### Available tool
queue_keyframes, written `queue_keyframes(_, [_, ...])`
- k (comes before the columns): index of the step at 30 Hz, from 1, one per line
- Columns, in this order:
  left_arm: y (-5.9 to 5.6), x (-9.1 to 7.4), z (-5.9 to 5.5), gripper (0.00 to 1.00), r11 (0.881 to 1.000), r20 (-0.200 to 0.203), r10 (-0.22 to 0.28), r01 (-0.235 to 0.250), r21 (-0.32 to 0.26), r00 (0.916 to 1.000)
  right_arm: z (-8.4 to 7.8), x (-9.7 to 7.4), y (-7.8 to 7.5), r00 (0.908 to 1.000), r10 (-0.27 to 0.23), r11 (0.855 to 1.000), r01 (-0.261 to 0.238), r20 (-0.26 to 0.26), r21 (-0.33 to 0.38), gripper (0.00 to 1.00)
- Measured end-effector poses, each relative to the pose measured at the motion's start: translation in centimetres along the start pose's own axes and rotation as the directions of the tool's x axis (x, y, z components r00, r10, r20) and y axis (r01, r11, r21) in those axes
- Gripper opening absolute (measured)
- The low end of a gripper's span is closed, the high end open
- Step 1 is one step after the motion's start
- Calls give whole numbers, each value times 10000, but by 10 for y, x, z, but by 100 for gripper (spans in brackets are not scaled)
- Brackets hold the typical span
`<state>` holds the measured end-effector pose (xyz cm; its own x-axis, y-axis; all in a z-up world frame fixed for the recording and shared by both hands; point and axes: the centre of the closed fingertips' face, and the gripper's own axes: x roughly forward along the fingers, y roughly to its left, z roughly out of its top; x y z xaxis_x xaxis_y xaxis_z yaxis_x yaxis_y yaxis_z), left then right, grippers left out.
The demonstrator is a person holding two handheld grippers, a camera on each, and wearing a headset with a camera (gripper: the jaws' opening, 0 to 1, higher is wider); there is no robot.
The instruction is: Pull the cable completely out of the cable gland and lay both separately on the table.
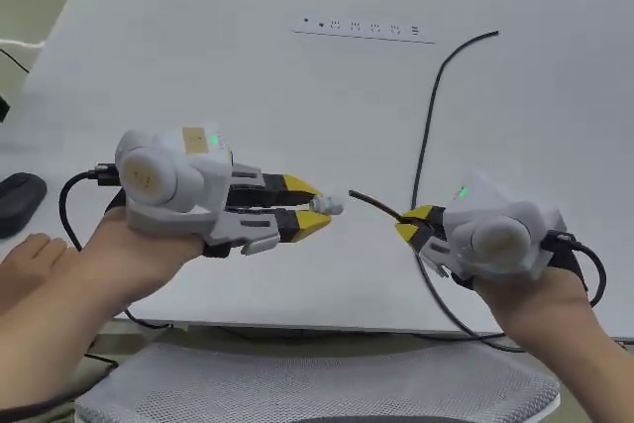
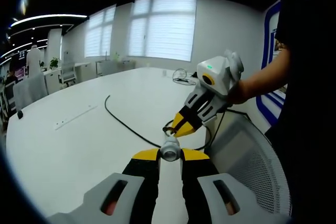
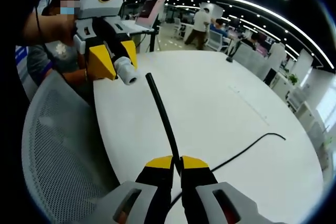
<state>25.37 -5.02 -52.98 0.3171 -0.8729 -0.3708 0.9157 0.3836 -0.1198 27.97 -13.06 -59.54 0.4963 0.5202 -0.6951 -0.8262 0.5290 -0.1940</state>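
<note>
**Left hand-held gripper** [image 1: 315, 208]: the jaws are closed down on the white cable gland [image 1: 331, 206]. The gland is pinched between the yellow tips and projects a little past them, with its open end facing the other gripper.

**Right hand-held gripper** [image 3: 177, 162]: the jaws are together on the black cable [image 3: 160, 108], gripping it some way back from its free end. That free length stands out stiffly ahead of the tips.

**Cable and gland:** the free end is clear of the gland and lies just beside it with a visible gap (plainest in the right gripper view). Nothing threads through the gland.

**Position:** both grippers are held in the air above the near edge of the white worktop [image 1: 248, 96], tips pointing at each other. Neither the gland nor the gripped part of the cable touches the worktop. The rest of the cable lies on the worktop in a long curve, with its other end far out on the surface. Near the front edge it passes under the person's hand and cannot be followed.

**Also noted:**
- A row of sockets [image 1: 362, 29] sits at the far side of the worktop.
- A dark rounded object [image 1: 20, 200], possibly a mouse, is at the left edge.
- A mesh chair back [image 1: 317, 383] is below the front edge.
</note>
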Motion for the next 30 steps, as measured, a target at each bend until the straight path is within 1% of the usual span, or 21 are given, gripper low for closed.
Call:
queue_keyframes(3, [0, 3, -6, 16, 10000, -72, -1, 1, 38, 10000, 7, 0, -5, 9999, -91, 9997, 93, 83, -243, 0])
queue_keyframes(6, [3, 5, -10, 16, 10000, -79, 98, -98, 10, 9999, 11, 2, -8, 9999, -132, 9991, 135, 70, -397, 0])
queue_keyframes(7, [5, 5, -11, 16, 9995, 16, 168, -168, 269, 9999, 15, 4, -11, 9998, -166, 9987, 170, 78, -484, 0])
queue_keyframes(10, [6, 8, -20, 16, 9995, -61, 153, -152, 279, 9999, 22, 9, -17, 9998, -198, 9985, 201, 59, -503, 0])
queue_keyframes(16, [13, 13, -31, 16, 9996, -41, 212, -211, 167, 9998, 43, 20, -31, 9996, -245, 9986, 252, 169, -468, 0])
queue_keyframes(19, [15, 15, -39, 16, 9998, -108, 209, -208, 62, 9997, 58, 31, -38, 9992, -280, 9985, 292, 274, -464, 0])
queue_keyframes(22, [17, 17, -46, 16, 9998, -131, 187, -187, -31, 9997, 70, 45, -41, 9992, -273, 9967, 295, 296, -763, 0])
queue_keyframes(25, [20, 18, -55, 16, 9997, -183, 197, -200, -132, 9996, 81, 60, -41, 9994, -151, 9952, 181, 319, -957, 0])
queue_keyframes(29, [22, 19, -63, 16, 9995, -237, 186, -192, -254, 9995, 99, 78, -35, 9993, 107, 9914, -57, 371, -1306, 0])
queue_keyframes(30, [22, 20, -66, 16, 9995, -270, 168, -175, -266, 9995, 100, 80, -34, 9992, 134, 9910, -84, 369, -1339, 0])
